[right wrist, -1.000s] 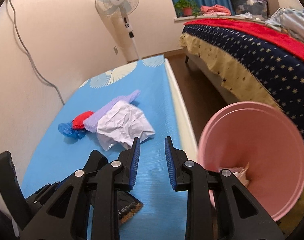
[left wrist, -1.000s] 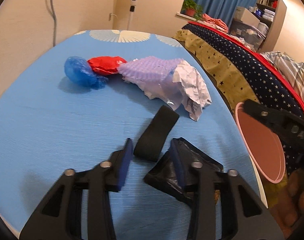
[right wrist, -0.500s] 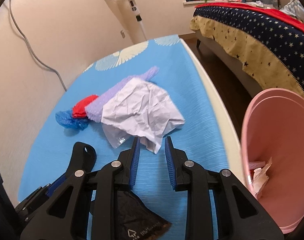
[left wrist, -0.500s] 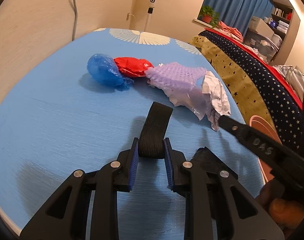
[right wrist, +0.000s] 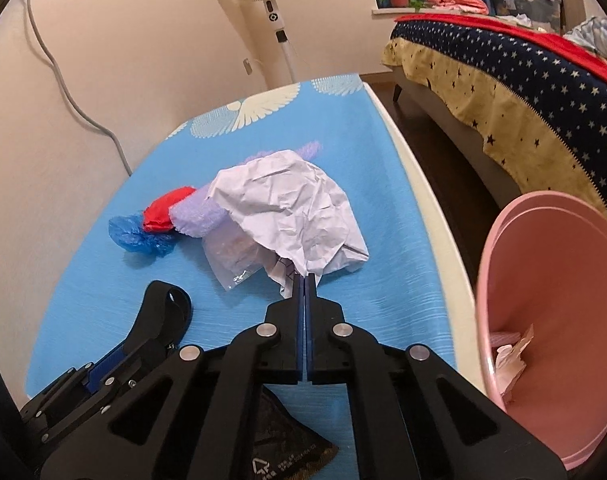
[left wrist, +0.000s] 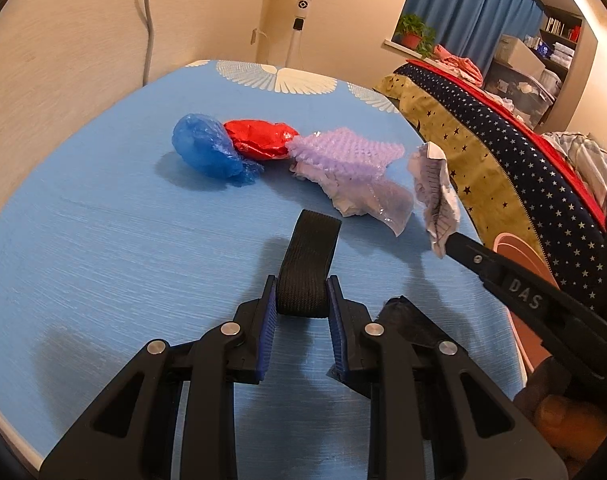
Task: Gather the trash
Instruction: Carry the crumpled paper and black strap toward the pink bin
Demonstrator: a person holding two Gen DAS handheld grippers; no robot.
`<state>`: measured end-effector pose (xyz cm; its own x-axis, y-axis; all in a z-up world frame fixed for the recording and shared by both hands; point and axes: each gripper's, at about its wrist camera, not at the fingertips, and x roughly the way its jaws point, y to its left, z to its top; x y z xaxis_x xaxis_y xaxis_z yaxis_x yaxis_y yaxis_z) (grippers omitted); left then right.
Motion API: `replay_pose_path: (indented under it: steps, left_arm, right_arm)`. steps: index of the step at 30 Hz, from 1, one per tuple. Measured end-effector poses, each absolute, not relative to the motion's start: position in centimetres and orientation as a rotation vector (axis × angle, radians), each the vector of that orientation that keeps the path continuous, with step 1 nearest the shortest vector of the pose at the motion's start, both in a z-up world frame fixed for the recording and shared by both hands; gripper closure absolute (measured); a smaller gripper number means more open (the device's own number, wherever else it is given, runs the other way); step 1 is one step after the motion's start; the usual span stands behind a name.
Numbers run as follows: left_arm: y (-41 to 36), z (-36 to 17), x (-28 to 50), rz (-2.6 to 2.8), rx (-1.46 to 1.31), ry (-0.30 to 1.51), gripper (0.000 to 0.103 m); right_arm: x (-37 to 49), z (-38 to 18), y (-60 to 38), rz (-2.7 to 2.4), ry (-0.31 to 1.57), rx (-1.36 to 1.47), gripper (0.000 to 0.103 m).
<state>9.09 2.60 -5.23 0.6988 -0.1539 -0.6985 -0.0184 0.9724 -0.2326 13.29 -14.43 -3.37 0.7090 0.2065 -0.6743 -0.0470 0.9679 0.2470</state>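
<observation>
My left gripper (left wrist: pixel 302 296) is shut on a black elastic band (left wrist: pixel 310 264) that stands up from the blue table (left wrist: pixel 103 248). My right gripper (right wrist: pixel 305 278) is shut on the near edge of a crumpled white paper (right wrist: pixel 291 212); in the left wrist view the paper (left wrist: pixel 435 196) hangs lifted from that gripper's tip. Behind lie a clear plastic bag (right wrist: pixel 233 258), purple foam netting (left wrist: pixel 343 152), a red wrapper (left wrist: pixel 259 138) and a blue plastic bag (left wrist: pixel 207 152). A black wrapper (right wrist: pixel 287 444) lies under my grippers. The pink bin (right wrist: pixel 551 280) stands at the right.
The table's white right edge (right wrist: pixel 435 216) borders dark floor. A bed with a starred cover (right wrist: pixel 523 80) stands to the right. A standing fan (right wrist: pixel 263 8) and a wall cable (right wrist: pixel 63 80) are at the back. The bin holds some scraps (right wrist: pixel 511 356).
My left gripper closed on the black band and holds it. My right gripper moved forward from beside the bin, closed on the white paper's edge and lifted it.
</observation>
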Motion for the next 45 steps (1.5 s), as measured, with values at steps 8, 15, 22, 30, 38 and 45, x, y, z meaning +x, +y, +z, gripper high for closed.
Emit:
replay_pose_path:
  steps: [8,15,22,30,38,45]
  left_arm:
    - [2.2,-3.5,7.9,-0.086,-0.211,0.751,0.079]
    - [2.0,-1.6,6.5,-0.095,-0.193,0.709,0.079]
    - [1.5,0.0,4.9,-0.11,-0.181,0.675,0.079]
    - [0.7,1.5,3.4,-0.132,-0.164,0.639,0.079]
    - [-0.8,2.3,2.8,-0.161,-0.142,0.619,0.079]
    - [-2.7,2.6,2.8,-0.191,-0.126,0.612,0.079]
  right_arm:
    - [10.7,-0.7,-15.3,0.14,0.72,0.19,0.103]
    - [8.1,1.5,-16.2,0.133,0.68,0.171,0.103]
    - [5.3,3.6,-17.2,0.117,0.638,0.158,0.103]
    - [3.2,5.5,-18.1,0.094,0.601,0.144,0.103]
    - [1.6,6.6,-19.4,0.066,0.574,0.139,0.103]
    - [0.7,7.3,-21.4,0.024,0.559,0.153,0.103]
